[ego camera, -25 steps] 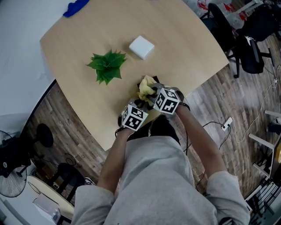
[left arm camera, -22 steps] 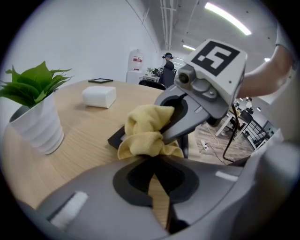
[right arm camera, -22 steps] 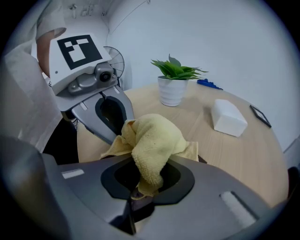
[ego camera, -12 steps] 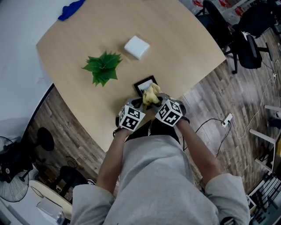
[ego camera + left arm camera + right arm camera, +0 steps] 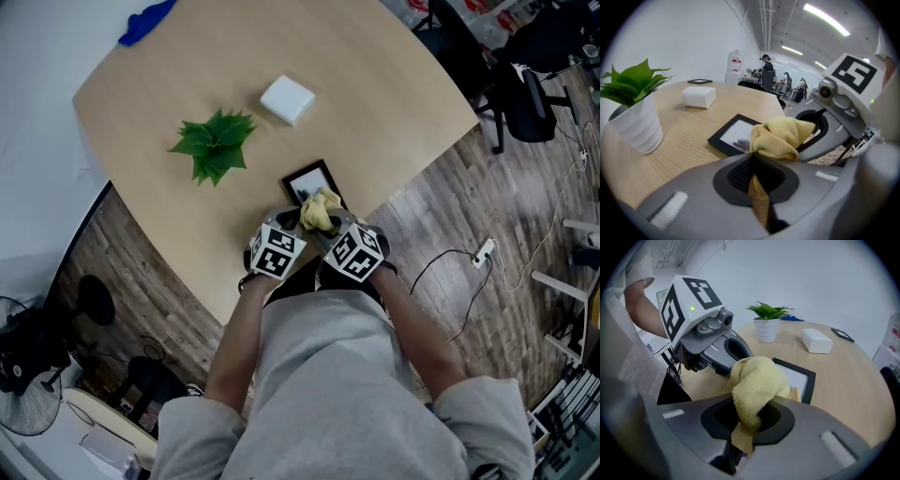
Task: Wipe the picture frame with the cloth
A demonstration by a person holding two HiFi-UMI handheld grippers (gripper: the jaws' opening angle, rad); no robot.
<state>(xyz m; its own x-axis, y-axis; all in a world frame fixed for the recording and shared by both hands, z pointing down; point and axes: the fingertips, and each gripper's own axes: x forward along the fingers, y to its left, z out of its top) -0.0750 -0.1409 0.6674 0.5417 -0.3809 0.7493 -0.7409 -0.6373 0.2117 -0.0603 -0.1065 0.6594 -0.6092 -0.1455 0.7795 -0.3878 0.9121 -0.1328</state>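
Observation:
A black picture frame (image 5: pixel 307 178) (image 5: pixel 729 136) (image 5: pixel 800 376) lies flat on the wooden table (image 5: pixel 375 103) near its front edge. A bunched yellow cloth (image 5: pixel 321 208) (image 5: pixel 780 136) (image 5: pixel 754 385) sits over the frame's near end, and my right gripper (image 5: pixel 330 225) (image 5: pixel 750 423) is shut on it. My left gripper (image 5: pixel 294 225) (image 5: pixel 754 161) is close beside it on the left, jaws together with nothing seen between them, tips just short of the cloth. The frame's near edge is hidden behind the jaws and cloth.
A small green plant in a white pot (image 5: pixel 214 142) (image 5: pixel 635 122) stands left of the frame. A white box (image 5: pixel 287 98) (image 5: pixel 698 97) lies farther back, and a blue cloth (image 5: pixel 145 21) at the far left edge. Office chairs (image 5: pixel 525 84) and a floor cable (image 5: pixel 469 262) are to the right.
Both grippers have drawn back toward the table's front edge with the cloth, uncovering most of the picture frame that was hidden a second ago.

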